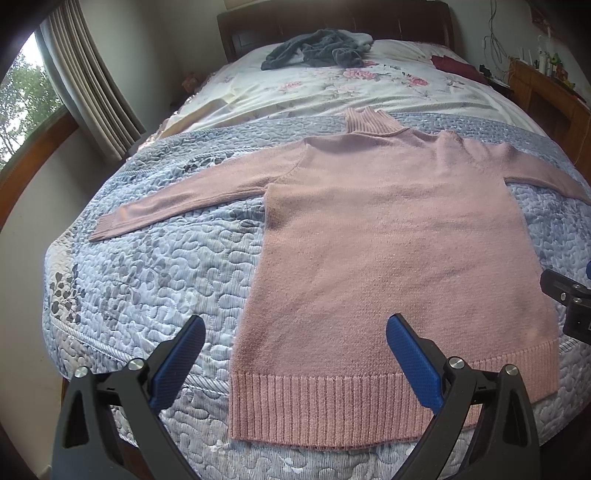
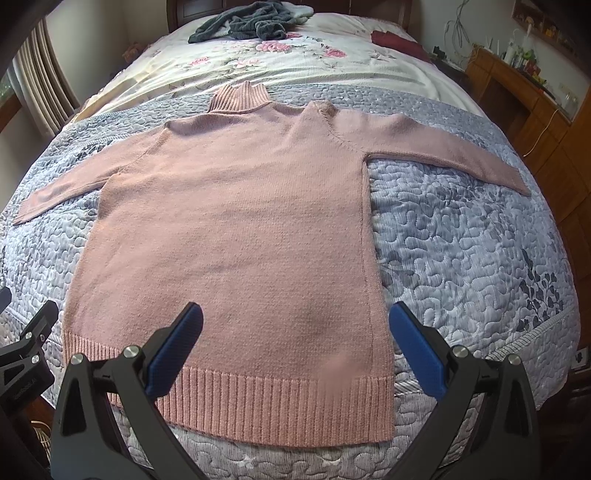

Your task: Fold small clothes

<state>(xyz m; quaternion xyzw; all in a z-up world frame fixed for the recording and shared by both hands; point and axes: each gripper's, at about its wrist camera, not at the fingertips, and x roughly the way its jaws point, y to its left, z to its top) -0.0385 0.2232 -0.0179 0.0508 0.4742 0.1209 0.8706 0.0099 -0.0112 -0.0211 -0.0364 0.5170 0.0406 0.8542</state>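
Hovering both released grippers, left gripper [image 1: 295, 328] and right gripper [image 2: 295, 317], above the flat pink sweater [image 1: 388, 236], we pinch each hem corner squarely.

Soft daylight from the window [image 1: 26, 96] at left — even, no harsh glare. Faint shadow on the pink sweater [image 2: 314, 317] low down. Strong fisheye bending at the edges, corners vignetted black. Sharp mid-frame — slightly soft toward the far headboard [image 1: 332, 22].
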